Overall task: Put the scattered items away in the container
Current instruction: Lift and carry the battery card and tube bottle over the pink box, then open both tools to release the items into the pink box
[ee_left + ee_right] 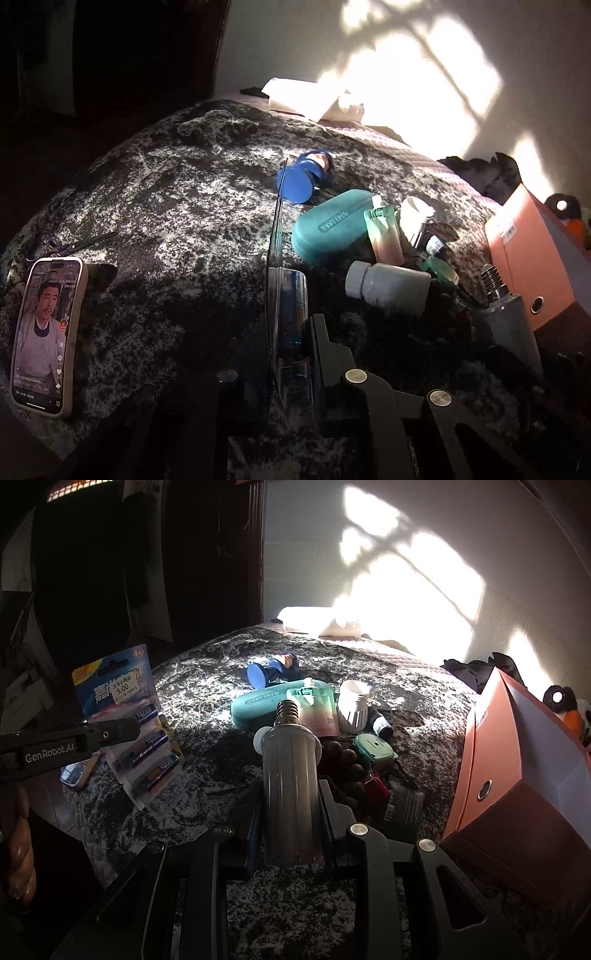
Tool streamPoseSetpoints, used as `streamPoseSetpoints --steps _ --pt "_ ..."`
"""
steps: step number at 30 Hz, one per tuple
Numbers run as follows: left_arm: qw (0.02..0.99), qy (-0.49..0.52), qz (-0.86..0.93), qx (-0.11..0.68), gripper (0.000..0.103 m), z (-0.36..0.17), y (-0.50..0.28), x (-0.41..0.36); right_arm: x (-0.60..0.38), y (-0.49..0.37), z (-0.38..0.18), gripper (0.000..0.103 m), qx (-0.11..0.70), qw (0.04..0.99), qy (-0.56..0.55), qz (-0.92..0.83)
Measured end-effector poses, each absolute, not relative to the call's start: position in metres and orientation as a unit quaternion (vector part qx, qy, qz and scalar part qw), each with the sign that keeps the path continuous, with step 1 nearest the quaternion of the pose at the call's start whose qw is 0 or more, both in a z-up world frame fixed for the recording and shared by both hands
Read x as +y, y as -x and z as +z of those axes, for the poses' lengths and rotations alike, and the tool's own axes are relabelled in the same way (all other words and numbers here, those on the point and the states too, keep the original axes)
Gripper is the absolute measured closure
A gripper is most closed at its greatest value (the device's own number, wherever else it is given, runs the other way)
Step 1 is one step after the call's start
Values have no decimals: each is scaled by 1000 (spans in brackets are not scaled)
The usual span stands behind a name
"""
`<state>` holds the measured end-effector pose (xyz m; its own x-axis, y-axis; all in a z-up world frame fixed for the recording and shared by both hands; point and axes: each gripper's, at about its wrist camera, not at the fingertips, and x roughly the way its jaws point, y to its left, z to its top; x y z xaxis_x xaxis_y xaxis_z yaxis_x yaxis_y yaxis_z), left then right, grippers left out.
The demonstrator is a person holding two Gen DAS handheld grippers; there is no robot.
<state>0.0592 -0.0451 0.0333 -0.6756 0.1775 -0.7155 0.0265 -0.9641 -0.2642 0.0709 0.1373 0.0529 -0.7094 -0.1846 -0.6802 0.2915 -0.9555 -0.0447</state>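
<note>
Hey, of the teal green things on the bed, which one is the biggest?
The long teal case lying flat behind the gripped bulb. It is far larger than the small square teal box near the dark beads, and plain rather than printed like the green pouch.

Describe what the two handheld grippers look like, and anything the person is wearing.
Both the left gripper and the right gripper are matte black, with angular linkage arms joined by round silver pivot pins. In the right wrist view, the left gripper carries white GenRobot.AI lettering. The hand beside it has long decorated nails. No sleeve or cable is discernible.
</note>
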Motion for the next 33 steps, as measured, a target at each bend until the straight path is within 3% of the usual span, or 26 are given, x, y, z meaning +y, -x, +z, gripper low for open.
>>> streamPoseSetpoints --steps 19,33 --pt "135 336 930 -65 91 139 -103 72 221 -139 120 75 16 82 -284 -955" --pt "255 274 927 -28 91 217 -88 223 357 -170 165 75 -48 -78 -209 -974"
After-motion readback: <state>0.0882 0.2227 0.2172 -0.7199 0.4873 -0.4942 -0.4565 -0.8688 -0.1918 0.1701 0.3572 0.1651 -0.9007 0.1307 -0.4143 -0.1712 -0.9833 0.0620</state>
